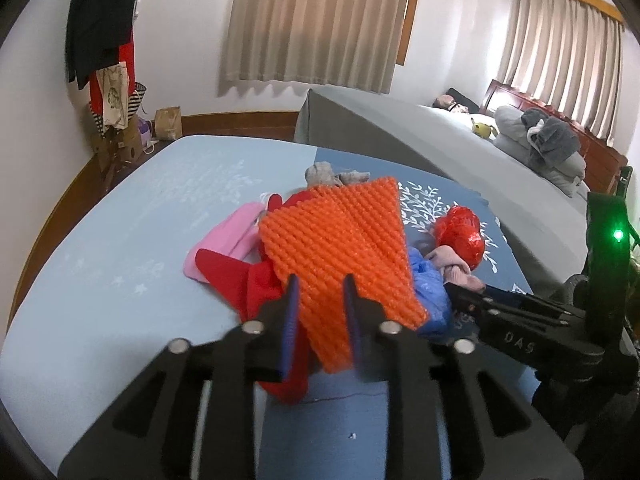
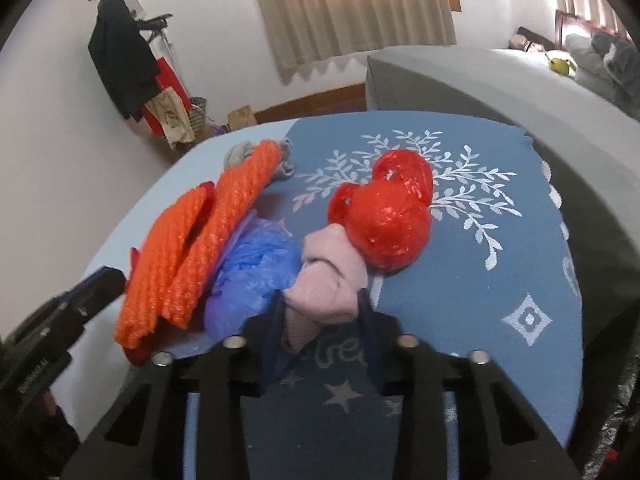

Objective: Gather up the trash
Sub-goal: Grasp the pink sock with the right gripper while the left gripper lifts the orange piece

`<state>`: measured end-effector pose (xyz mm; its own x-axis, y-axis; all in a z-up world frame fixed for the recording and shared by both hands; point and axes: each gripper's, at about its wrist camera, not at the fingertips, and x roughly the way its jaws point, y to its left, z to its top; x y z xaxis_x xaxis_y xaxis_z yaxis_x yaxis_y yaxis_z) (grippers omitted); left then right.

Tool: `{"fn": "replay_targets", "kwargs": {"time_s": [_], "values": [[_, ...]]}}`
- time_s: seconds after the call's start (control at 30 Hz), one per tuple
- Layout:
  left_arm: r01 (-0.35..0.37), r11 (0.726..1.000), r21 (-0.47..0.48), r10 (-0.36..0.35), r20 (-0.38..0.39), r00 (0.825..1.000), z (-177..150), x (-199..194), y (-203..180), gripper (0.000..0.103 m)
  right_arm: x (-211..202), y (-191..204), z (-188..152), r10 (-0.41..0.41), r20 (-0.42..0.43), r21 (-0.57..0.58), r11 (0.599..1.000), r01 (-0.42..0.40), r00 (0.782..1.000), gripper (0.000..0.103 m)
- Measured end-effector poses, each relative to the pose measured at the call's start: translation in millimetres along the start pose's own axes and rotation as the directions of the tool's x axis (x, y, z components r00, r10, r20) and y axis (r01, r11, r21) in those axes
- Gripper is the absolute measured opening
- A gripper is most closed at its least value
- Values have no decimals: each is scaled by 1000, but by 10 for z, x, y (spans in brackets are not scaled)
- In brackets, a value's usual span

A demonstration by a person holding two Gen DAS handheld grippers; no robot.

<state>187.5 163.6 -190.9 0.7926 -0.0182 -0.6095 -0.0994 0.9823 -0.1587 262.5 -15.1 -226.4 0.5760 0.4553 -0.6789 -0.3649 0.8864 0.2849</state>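
Observation:
On the blue bed cover [image 2: 460, 288] lies a pile. An orange bubble-wrap sheet [image 1: 340, 248] is lifted at its near edge between the jaws of my left gripper [image 1: 320, 292], which is shut on it; it also shows in the right wrist view [image 2: 192, 256]. Under it lie red cloth [image 1: 240, 280] and pink cloth [image 1: 228, 236]. My right gripper [image 2: 322, 304] is shut on a pale pink knotted sock bundle [image 2: 328, 280]. A crumpled blue plastic bag [image 2: 252, 276] and a red plastic bag [image 2: 388, 216] lie beside it.
A grey sock bundle [image 1: 328, 174] lies behind the pile. A grey-covered bed [image 1: 460, 152] with pillows stands to the right. A coat rack with clothes [image 1: 104, 40] and paper bags [image 1: 168, 122] stand at the far left wall.

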Motion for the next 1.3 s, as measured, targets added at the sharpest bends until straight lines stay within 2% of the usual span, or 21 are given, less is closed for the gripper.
{"fn": "replay_targets", "kwargs": {"time_s": [0.07,0.2,0.3,0.43,0.47,0.53,0.6,0.7,0.8,0.97,1.0,1.1,1.2,1.3], "values": [[11,1000,-15,-11,-1,1000,2,-11,3,42,-43,-29,-10,9,-1,-3,1000,-9,1000,18],[20,1000,-23,-20,6,1000,5,-30,-45,63,-219,-75,-44,3,25,-11,1000,-2,1000,16],[31,999,-13,-31,-4,1000,4,14,-111,66,-382,-93,-102,-25,46,-25,999,26,999,13],[33,999,-16,-34,-41,999,-23,141,-157,67,-452,-171,-221,-61,14,-24,998,61,998,13],[35,999,-21,-36,-46,998,-31,159,-164,66,-440,-203,-257,-69,-1,-16,997,69,998,15],[40,999,-30,-42,-58,997,-52,200,-164,53,-439,-261,-287,-74,-5,11,997,74,997,20],[51,998,-40,-54,-70,996,-70,215,-147,35,-445,-289,-288,-80,-1,29,996,80,997,44],[52,998,-33,-54,-64,996,-71,186,-127,20,-448,-275,-243,-74,17,41,997,73,997,52],[57,998,-27,-59,-53,997,-72,143,-109,15,-372,-267,-179,-71,21,34,997,70,997,52],[63,998,-26,-64,-28,998,-47,58,-91,13,-165,-257,-58,-51,3,53,997,51,999,52],[63,998,-25,-64,-24,998,-41,41,-93,13,-113,-248,-45,-50,-11,49,997,51,999,50],[64,998,-20,-64,-20,998,-26,16,-101,13,4,-201,-34,-48,-46,24,998,49,998,36],[66,998,-11,-66,-11,998,-17,-22,-131,13,-25,-182,-36,-15,-44,12,1000,16,999,33],[74,997,3,-74,2,997,8,-79,-194,13,-157,-159,-62,-22,-8,0,1000,22,1000,33]]}}
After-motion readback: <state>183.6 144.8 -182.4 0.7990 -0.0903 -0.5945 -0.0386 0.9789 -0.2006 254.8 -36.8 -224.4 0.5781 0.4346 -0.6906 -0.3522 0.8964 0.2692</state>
